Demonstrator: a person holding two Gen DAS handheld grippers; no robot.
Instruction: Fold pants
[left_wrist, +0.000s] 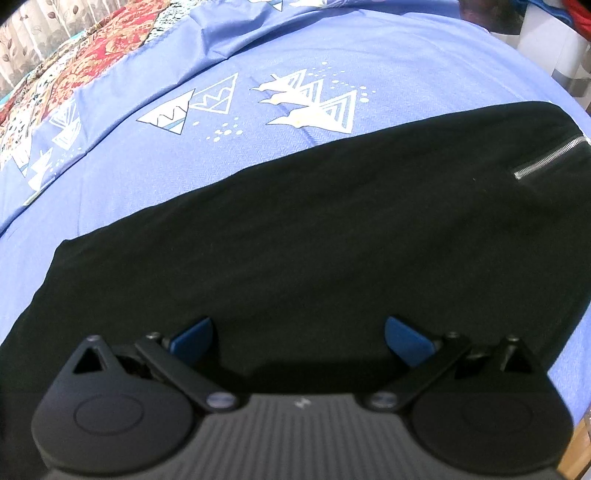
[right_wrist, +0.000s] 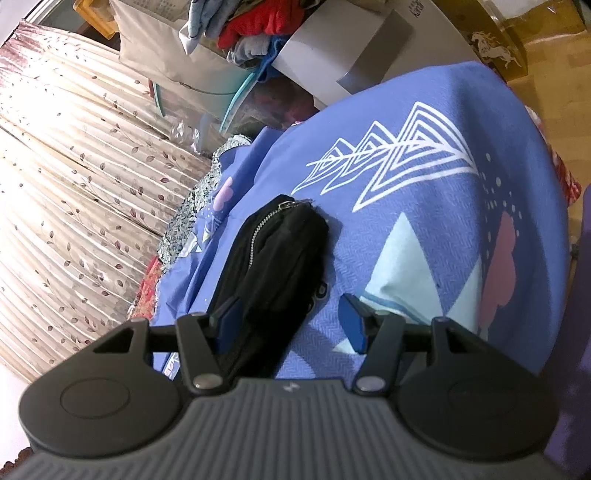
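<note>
Black pants lie flat across a blue bed sheet, with a silver zipper at their right end. My left gripper is open, its blue pads hovering over the near edge of the pants. In the right wrist view the pants appear as a folded, bunched edge with the zipper along it. My right gripper is open; the fabric lies between the jaws, close to the left pad, and nothing is clamped.
The blue sheet has white triangle prints. A patterned quilt lies at the far left. A curtain, a pile of clothes and a grey box stand beyond the bed. Wooden floor shows at right.
</note>
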